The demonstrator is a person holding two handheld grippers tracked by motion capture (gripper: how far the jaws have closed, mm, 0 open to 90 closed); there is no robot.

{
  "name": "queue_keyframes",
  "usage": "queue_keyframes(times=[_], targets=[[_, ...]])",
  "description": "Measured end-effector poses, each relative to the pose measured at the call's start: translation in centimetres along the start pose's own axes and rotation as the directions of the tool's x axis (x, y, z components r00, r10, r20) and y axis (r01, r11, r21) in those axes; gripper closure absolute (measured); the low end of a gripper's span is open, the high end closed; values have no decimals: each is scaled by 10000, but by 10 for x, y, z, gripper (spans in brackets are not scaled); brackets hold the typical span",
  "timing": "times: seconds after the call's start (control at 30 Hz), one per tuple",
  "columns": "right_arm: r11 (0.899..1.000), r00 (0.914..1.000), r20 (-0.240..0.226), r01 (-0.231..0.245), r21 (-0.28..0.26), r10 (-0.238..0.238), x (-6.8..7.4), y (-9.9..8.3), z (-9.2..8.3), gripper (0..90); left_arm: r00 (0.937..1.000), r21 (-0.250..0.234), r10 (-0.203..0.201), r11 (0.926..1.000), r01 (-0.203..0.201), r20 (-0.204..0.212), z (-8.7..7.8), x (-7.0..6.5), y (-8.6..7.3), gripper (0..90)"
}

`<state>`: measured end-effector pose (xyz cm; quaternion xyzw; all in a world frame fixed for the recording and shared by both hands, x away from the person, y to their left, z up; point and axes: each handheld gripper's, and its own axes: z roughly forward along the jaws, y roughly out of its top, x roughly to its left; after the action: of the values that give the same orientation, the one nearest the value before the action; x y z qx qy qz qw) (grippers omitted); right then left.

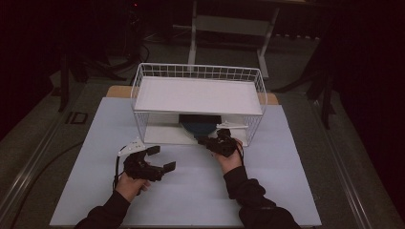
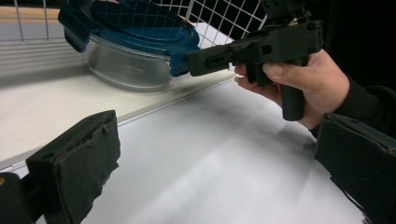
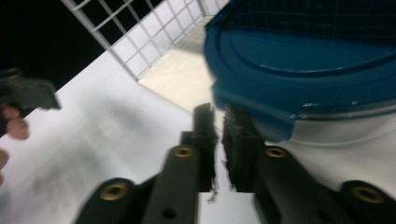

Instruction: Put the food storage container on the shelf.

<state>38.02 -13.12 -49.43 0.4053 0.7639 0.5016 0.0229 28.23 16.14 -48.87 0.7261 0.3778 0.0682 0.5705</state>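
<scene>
Right fingers (image 3: 219,140) nearly closed, just a slit between the pads, nothing in them. Tips sit at the lid's (image 3: 299,60) side clip; can't tell if they touch it. Left fingers (image 2: 210,158) wide, empty, parked over the tabletop (image 1: 191,191), well apart from the work.

Container (image 2: 128,65) is on the bottom shelf of the wire rack (image 1: 198,102), under the white upper shelf, near the open front edge. Clear bowl, looks like glass, blue snap-on lid.

Handling guess: heavy for its size, rigid, slick walls, breakable if it drops off the shelf lip. Lid is plastic, stiff, with flip clips at the sides. A clip tab is the only thin feature my fingers can pinch, fine for dragging it out, not for lifting. For a lift I'd open wide and take the rim under the lid, second hand supporting.
</scene>
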Motion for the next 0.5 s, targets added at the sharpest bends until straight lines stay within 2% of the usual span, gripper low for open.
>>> queue_keyframes(times=[0.07, 0.2, 0.27, 0.3, 0.37, 0.47, 0.5], targets=[[10000, 9998, -209, 67, -42, -68, 3, -5, -7, 743, 10000, 8, 58, 10000, -58, 47, -1, -1, 0, 8], [9991, 9987, -361, 359, -222, -367, 8, -18, -24, 545, 9998, -79, 115, 9999, -113, 168, -3, -3, 0, 8], [9989, 9983, -440, 369, -292, -382, 9, -22, -29, 545, 9998, -79, 115, 9999, -113, 168, -3, -3, 0, 8], [9974, 9970, -414, 631, -362, -646, 11, -30, -39, 364, 9996, -50, 109, 9999, -108, 260, -1, -3, -1, 8], [9962, 9961, -416, 754, -438, -772, 12, -35, -48, 295, 9995, 43, 173, 9998, -174, 247, 1, -5, -2, 8], [9969, 9957, -717, 539, -574, -579, 10, -43, -61, 196, 9986, 51, 378, 9993, -381, 373, 2, -7, -3, 8], [9965, 9959, -707, 528, -641, -573, 10, -45, -65, 193, 9983, -7, 429, 9991, -429, 407, 2, -8, -3, 8]])
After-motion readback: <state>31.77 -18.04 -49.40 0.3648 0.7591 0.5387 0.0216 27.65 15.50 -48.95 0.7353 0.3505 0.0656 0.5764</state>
